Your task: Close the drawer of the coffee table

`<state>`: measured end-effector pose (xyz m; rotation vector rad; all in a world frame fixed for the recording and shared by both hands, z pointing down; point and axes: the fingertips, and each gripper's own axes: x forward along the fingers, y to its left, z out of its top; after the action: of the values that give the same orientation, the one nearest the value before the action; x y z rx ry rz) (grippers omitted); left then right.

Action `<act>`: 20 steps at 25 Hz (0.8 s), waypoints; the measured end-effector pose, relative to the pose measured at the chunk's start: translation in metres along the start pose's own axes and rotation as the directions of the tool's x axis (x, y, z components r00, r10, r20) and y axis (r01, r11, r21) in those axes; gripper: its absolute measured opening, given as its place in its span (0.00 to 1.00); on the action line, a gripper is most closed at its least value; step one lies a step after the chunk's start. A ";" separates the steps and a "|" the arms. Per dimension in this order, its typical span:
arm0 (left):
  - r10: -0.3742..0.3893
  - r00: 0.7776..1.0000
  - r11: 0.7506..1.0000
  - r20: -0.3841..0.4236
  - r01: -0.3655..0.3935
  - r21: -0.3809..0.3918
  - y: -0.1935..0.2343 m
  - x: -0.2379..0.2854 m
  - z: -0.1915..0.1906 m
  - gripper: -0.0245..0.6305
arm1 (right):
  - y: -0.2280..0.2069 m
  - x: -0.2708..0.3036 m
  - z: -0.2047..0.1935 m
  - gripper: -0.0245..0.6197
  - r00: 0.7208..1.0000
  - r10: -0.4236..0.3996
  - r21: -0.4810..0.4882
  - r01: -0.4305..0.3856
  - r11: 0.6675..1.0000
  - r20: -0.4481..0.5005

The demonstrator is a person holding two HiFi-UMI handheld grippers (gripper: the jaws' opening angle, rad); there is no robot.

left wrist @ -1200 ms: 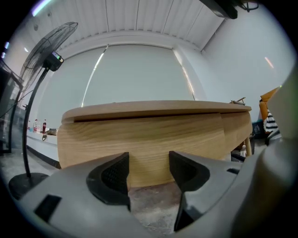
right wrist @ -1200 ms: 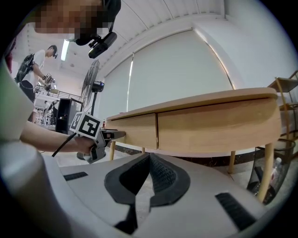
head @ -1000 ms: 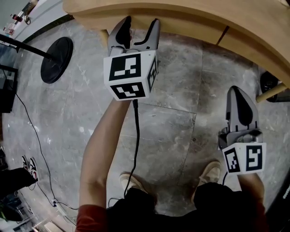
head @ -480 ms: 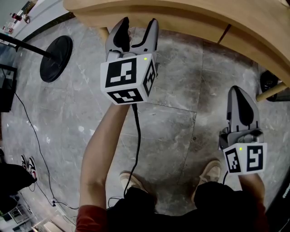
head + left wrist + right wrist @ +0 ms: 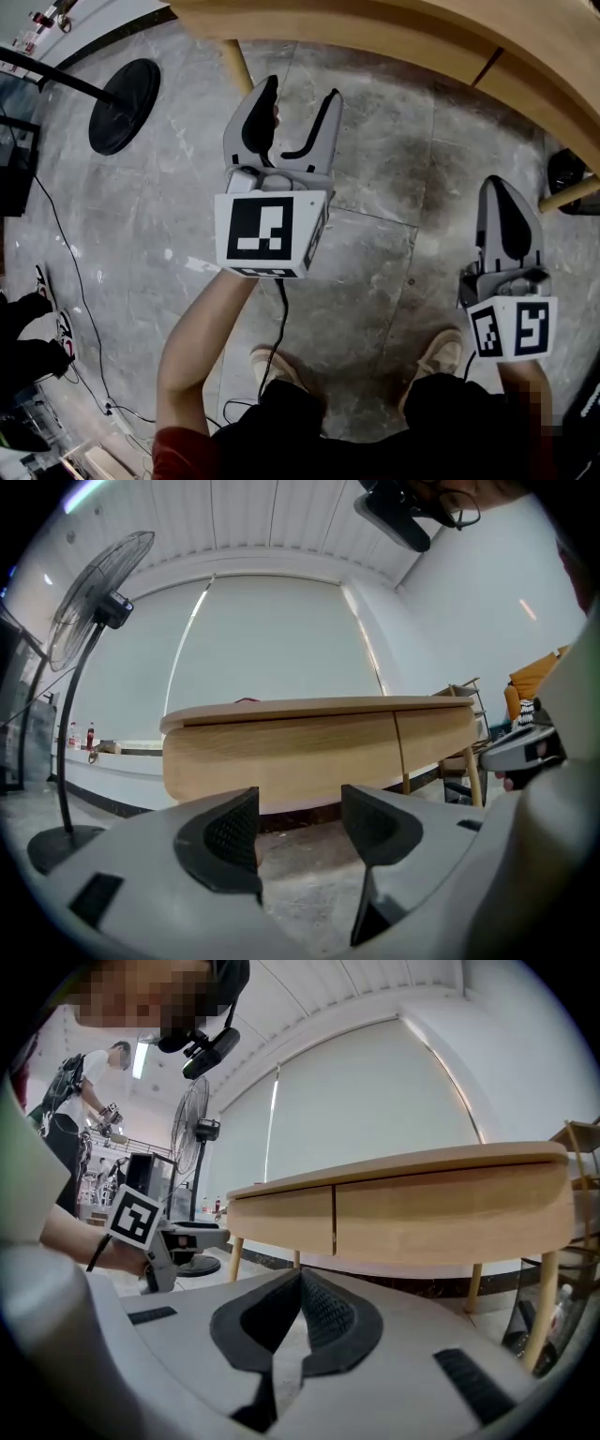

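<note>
From the head view: wide-spread left tongs [image 5: 300, 94] with nothing between, over the grey stone floor [image 5: 375, 234], near but clear of the curved wooden desk [image 5: 394, 37] along the top. Further right and lower, right tongs [image 5: 503, 187] pressed together, empty, also apart from the desk. A black cable [image 5: 281, 309] trailing from the left one down toward two light shoes [image 5: 272, 370]. At upper left, a round black fan base [image 5: 122, 105].

From the left gripper view: both jaws well apart, only bare floor in the gap. Straight ahead, the desk side-on, with its drawer [image 5: 281, 752] pushed in, front level with the panel beside it across a thin vertical seam. A standing fan [image 5: 94, 592] at left.

From the right gripper view: jaws tip to tip, gripping nothing. Beyond, the same desk on slim legs, both fronts flush. Left tongs in a hand at left, short of the desk.
</note>
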<state>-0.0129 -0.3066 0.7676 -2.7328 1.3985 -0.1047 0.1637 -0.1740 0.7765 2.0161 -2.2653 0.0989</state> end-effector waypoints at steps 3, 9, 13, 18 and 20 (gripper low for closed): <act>-0.023 1.000 0.999 -0.020 0.023 -0.025 -0.010 -0.026 -0.009 0.43 | 0.006 0.000 -0.001 0.03 1.000 0.009 -0.004 -0.009 1.000 0.002; 0.003 0.998 0.998 -0.067 -0.008 -0.068 -0.022 -0.087 -0.028 0.43 | 0.014 -0.003 -0.002 0.03 1.000 0.024 -0.021 -0.024 0.999 0.003; 0.064 0.992 0.996 -0.105 -0.070 -0.055 -0.028 -0.138 -0.045 0.43 | 0.016 -0.004 -0.004 0.03 0.999 0.031 -0.022 -0.031 0.999 -0.006; 0.090 0.986 0.993 -0.139 -0.099 -0.060 -0.020 -0.151 -0.060 0.43 | 0.025 -0.004 -0.009 0.03 0.999 0.047 -0.021 -0.047 0.999 -0.014; 0.103 0.987 0.991 -0.127 -0.112 -0.069 -0.015 -0.147 -0.056 0.43 | 0.030 -0.003 -0.009 0.03 0.998 0.055 -0.019 -0.055 0.998 -0.014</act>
<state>-0.0925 -0.1802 0.8206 -2.7470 1.6112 -0.2227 0.1351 -0.1662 0.7857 1.9386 -2.3047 0.0942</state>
